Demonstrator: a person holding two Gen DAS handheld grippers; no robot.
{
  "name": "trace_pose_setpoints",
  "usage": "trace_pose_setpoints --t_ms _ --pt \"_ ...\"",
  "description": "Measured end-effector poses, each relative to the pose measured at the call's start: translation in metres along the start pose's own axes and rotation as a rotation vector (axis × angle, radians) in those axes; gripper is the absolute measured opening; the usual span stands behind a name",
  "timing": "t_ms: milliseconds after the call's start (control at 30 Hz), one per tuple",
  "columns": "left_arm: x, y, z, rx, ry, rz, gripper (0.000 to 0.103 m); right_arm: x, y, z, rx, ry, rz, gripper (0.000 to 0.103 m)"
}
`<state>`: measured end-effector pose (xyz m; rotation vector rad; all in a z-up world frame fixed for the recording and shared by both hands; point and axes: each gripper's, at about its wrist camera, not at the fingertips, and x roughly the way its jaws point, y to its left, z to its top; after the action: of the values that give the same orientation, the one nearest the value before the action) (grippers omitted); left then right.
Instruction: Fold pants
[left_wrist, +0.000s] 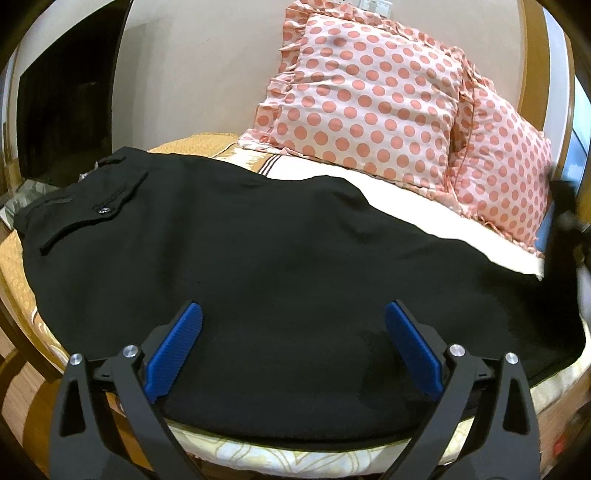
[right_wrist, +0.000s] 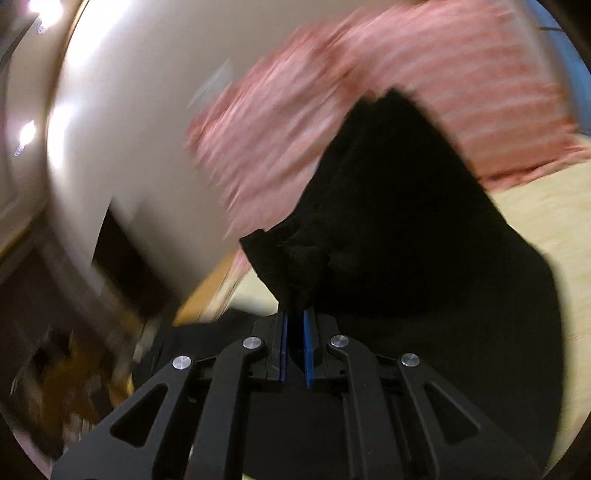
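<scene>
Pants (left_wrist: 258, 236), black, lay spread across the bed (left_wrist: 22, 280), covering most of its near side. Their waist end was toward the left of the left wrist view, where a flapped back pocket (left_wrist: 99, 206) with a dark button faced up. The left tool (left_wrist: 293, 314) hovered over the near edge of the fabric with its blue pads (left_wrist: 173, 354) wide apart, holding nothing. Behind the pants, two pink polka-dot pillows (left_wrist: 362, 107) leaned against a pale wall (left_wrist: 192, 74), one partly overlapping the other, with a white sheet (left_wrist: 424, 206) showing between them and the black cloth.

The right wrist view was heavily blurred. There the right tool (right_wrist: 295, 314) had its blue pads (right_wrist: 308, 350) drawn close together, clamped on a bunched fold of the pants (right_wrist: 406, 229), which rose from the pinch point and draped away to the right over the yellow bed cover (right_wrist: 546, 206). The pillows (right_wrist: 332, 110) appeared only as pink streaks behind the lifted fabric. At the far right edge of the left wrist view a dark shape with a bit of blue was visible, too cut off to identify.
</scene>
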<state>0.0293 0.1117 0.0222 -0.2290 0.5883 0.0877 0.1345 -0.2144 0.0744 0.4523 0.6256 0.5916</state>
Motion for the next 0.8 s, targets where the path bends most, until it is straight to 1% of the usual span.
trace_pose_setpoints --t_ms 33,67,133,167,233,267,300,367,433,533,633,667,800 --pt "-0.001 0.001 0.0 -0.007 0.002 -0.012 0.1 0.016 0.008 -0.011 -0.021 0.058 0.01 0.007" --pt "-0.002 0.001 0.001 -0.008 0.004 -0.02 0.1 0.038 0.015 -0.028 -0.037 0.141 0.015 0.007" --pt "-0.005 0.002 0.001 -0.009 0.01 -0.038 0.1 0.065 0.016 -0.053 -0.03 0.262 0.013 0.007" --pt "-0.006 0.002 0.001 -0.01 0.011 -0.047 0.1 0.071 0.014 -0.058 -0.023 0.281 -0.001 0.007" --pt "-0.01 0.004 0.001 -0.018 0.009 -0.065 0.1 0.069 0.011 -0.058 -0.005 0.268 0.001 0.007" --pt "-0.011 0.005 0.001 -0.024 0.007 -0.072 0.1 0.063 0.011 -0.053 0.002 0.243 0.012 0.007" --pt "-0.012 0.006 0.002 -0.03 0.005 -0.077 0.1 0.055 0.015 -0.046 -0.009 0.202 0.02 0.007" --pt "-0.012 0.008 0.004 -0.051 -0.001 -0.088 0.1 0.049 0.033 -0.044 -0.066 0.163 0.01 0.007" --pt "-0.013 0.009 0.005 -0.069 -0.003 -0.1 0.1 0.052 0.047 -0.048 -0.126 0.181 0.014 0.007" --pt "-0.017 0.01 0.007 -0.073 -0.015 -0.097 0.1 0.062 0.058 -0.056 -0.144 0.211 0.029 0.007" --pt "-0.025 0.014 0.011 -0.072 -0.058 -0.086 0.1 0.066 0.07 -0.07 -0.221 0.217 -0.003 0.007" --pt "-0.028 0.017 0.012 -0.075 -0.066 -0.08 0.1 0.068 0.072 -0.075 -0.242 0.227 -0.016 0.007" --pt "-0.034 0.031 0.018 -0.099 -0.097 -0.034 0.1 0.067 0.081 -0.095 -0.323 0.248 -0.006 0.008"
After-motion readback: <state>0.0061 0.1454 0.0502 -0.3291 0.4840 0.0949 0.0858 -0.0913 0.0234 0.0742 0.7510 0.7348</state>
